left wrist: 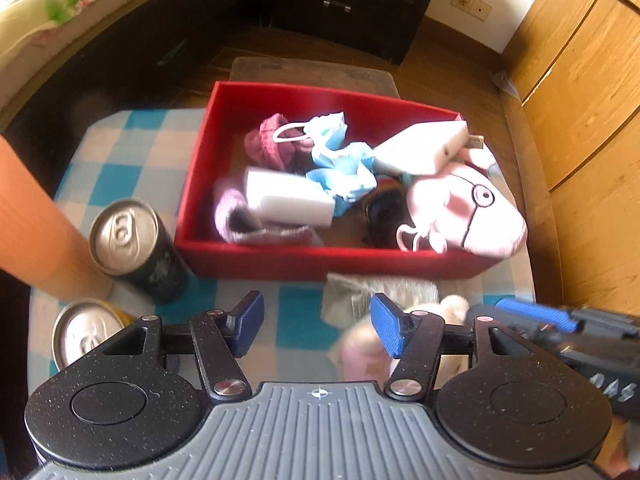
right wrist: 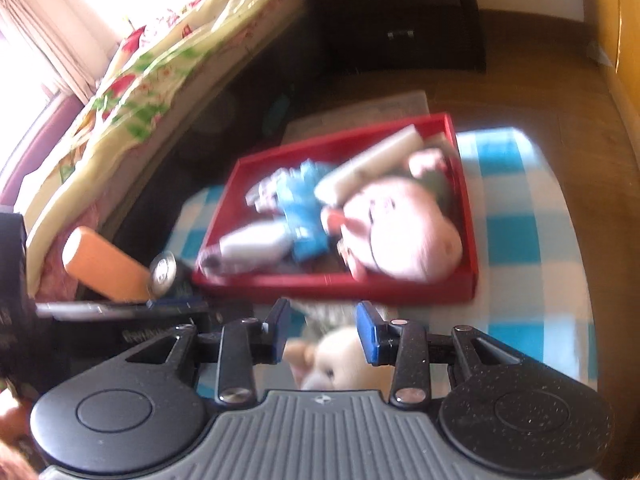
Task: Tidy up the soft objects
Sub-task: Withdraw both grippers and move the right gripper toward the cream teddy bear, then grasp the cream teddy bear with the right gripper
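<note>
Inside red box [left wrist: 280, 96], pink plush [left wrist: 476, 216]

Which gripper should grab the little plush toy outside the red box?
Probably the right gripper. The plush toy lies just under its partly open fingers. The left gripper is open over bare cloth, with the toy off to one side, near the red box.

Checked table [left wrist: 132, 152] bears red box [left wrist: 256, 264], cans [left wrist: 132, 240].

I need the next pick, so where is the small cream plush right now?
The cream plush lies on the checkered cloth just in front of the red box, beside a grey cloth, low in both views between the right tool's tips.
</note>
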`<action>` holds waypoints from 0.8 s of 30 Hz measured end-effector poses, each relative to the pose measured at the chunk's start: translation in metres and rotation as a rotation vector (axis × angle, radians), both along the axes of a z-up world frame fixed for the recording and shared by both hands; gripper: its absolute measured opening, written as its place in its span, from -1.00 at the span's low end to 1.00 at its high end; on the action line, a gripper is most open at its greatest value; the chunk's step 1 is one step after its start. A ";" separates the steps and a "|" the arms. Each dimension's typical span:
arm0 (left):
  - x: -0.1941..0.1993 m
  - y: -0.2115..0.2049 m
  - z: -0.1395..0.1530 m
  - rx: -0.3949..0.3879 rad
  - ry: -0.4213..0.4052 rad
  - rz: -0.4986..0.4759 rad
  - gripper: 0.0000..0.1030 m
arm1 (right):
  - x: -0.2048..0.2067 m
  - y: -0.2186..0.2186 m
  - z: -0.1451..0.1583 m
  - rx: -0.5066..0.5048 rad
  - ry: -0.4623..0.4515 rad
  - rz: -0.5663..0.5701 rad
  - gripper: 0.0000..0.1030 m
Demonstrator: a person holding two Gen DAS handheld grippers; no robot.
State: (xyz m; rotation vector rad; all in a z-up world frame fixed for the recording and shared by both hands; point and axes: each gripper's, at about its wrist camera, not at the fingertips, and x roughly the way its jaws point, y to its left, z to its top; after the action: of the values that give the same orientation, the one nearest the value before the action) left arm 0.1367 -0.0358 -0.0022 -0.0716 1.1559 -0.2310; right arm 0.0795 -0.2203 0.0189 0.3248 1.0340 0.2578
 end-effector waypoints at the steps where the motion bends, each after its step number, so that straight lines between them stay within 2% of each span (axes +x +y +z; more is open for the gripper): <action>1: -0.002 0.001 0.000 -0.005 0.002 0.001 0.16 | -0.002 0.002 -0.004 -0.003 0.012 0.008 -0.72; 3: -0.006 0.004 -0.001 -0.017 0.007 0.002 0.17 | -0.006 0.007 -0.010 -0.013 0.024 0.027 -0.69; 6: -0.012 0.007 -0.003 -0.016 0.014 -0.003 0.17 | -0.008 0.015 -0.019 -0.051 0.029 0.047 -0.35; 11: -0.014 0.012 -0.009 -0.033 0.032 -0.003 0.17 | -0.002 0.022 -0.040 -0.085 0.060 0.049 -0.33; 16: -0.012 0.014 -0.014 -0.027 0.038 -0.006 0.17 | 0.001 0.023 -0.051 -0.101 0.062 0.038 -0.12; 24: -0.017 0.008 -0.024 0.047 0.025 -0.026 0.17 | 0.008 0.028 -0.057 -0.156 0.072 0.057 0.02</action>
State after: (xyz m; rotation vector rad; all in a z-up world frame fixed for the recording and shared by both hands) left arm 0.1196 -0.0276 -0.0264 -0.0175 1.1870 -0.2266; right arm 0.0872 -0.1924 -0.0381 0.1644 1.1283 0.2162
